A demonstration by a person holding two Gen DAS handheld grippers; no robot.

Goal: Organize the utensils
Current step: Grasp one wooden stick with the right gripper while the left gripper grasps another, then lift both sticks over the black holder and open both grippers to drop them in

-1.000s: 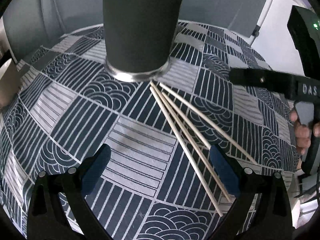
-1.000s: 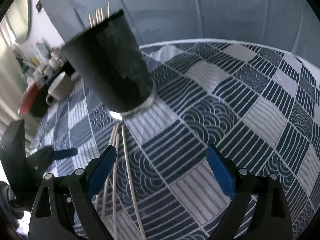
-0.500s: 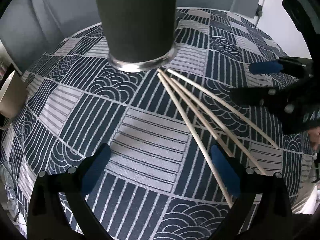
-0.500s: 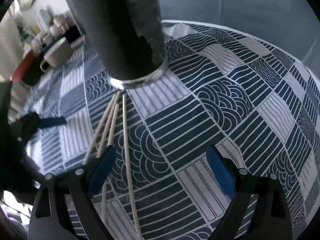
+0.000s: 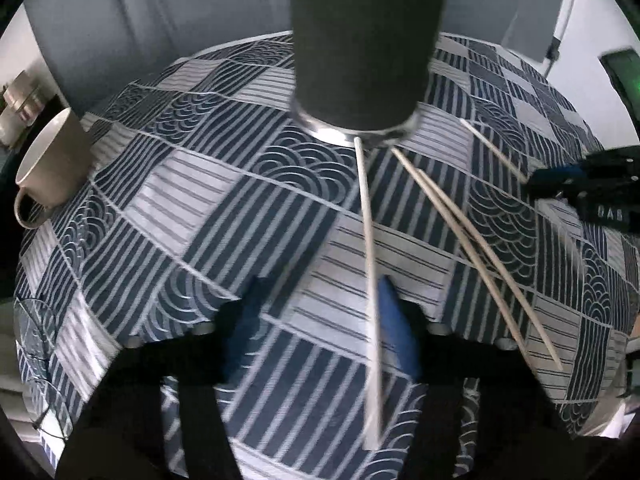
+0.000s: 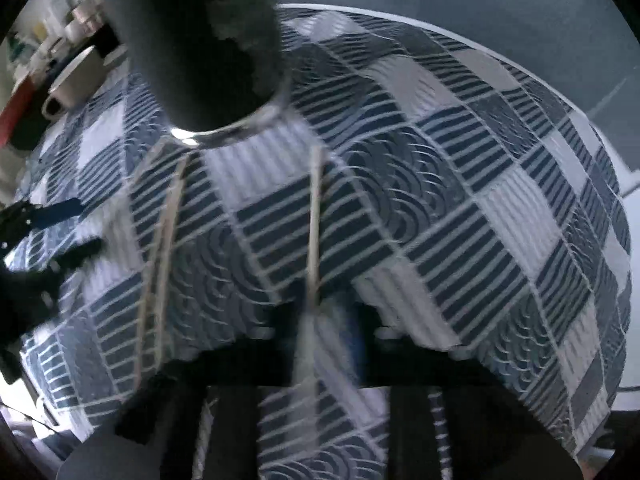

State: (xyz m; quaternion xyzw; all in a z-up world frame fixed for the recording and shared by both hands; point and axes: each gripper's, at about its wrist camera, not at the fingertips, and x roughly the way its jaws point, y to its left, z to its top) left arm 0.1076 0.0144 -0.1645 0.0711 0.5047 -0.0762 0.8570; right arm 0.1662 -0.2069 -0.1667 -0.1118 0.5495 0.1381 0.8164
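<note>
A dark grey tumbler [image 5: 362, 46] with a silver base stands upright on the patterned cloth; it also shows in the right wrist view [image 6: 196, 40]. Thin wooden sticks lie fanned out from its base. My left gripper [image 5: 320, 322] has its jaws partly closed, with one stick [image 5: 369, 248] lying against the right pad; the grip is blurred. Two more sticks [image 5: 472, 240] lie to the right. My right gripper [image 6: 320, 332] is narrowed around a stick [image 6: 315, 220], heavily blurred. The right gripper shows in the left wrist view [image 5: 580, 184] touching a stick end [image 5: 492, 148].
A beige mug [image 5: 52, 160] stands at the cloth's left edge, also in the right wrist view [image 6: 76, 80]. Cups and jars crowd a shelf [image 6: 60, 32] beyond it. The blue-and-white cloth [image 5: 200, 200] covers a round table with a grey wall behind.
Both grippers' jaws have closed in from wide open. Each now has a stick between or beside its pads. The sticks have spread apart, one swung toward the left gripper.
</note>
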